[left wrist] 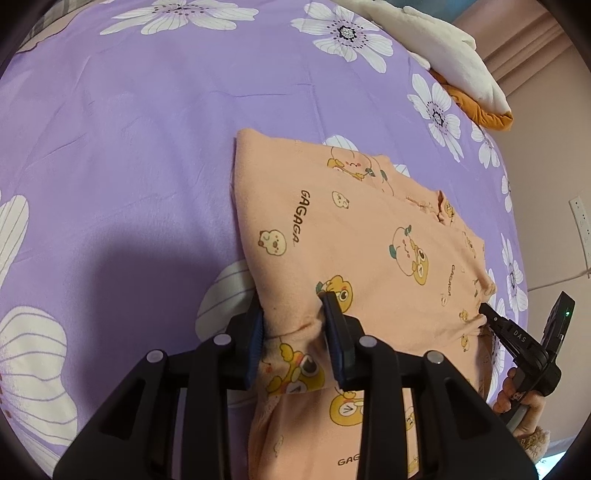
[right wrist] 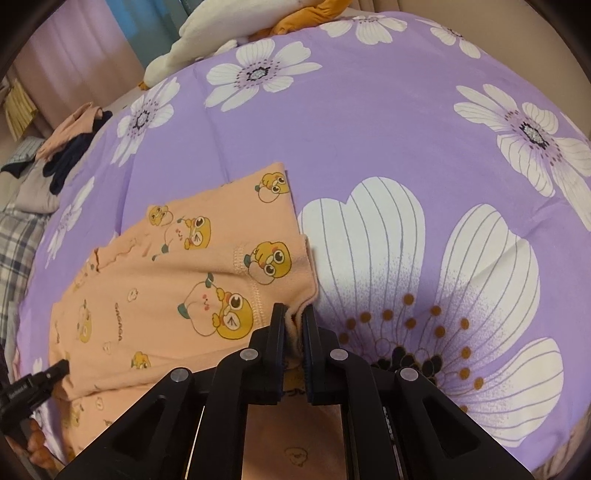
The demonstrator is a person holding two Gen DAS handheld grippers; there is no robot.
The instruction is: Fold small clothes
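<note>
A small peach garment (left wrist: 354, 236) printed with yellow cartoon ducks lies partly folded on the purple flowered bedspread (left wrist: 129, 147). My left gripper (left wrist: 293, 312) is shut on its near left edge, with bunched cloth between the pads. My right gripper (right wrist: 294, 314) is shut on the garment (right wrist: 166, 280) at its near right hem corner. Each gripper shows in the other's view: the right one in the left wrist view (left wrist: 487, 310), the left one in the right wrist view (right wrist: 61, 367). The garment's near part hangs down below both grippers.
A white and orange plush toy (left wrist: 461, 62) lies at the far edge of the bed, also in the right wrist view (right wrist: 229, 33). A pile of dark and peach clothes (right wrist: 70, 144) sits off the bed's left side. A wall socket (left wrist: 580, 218) is at right.
</note>
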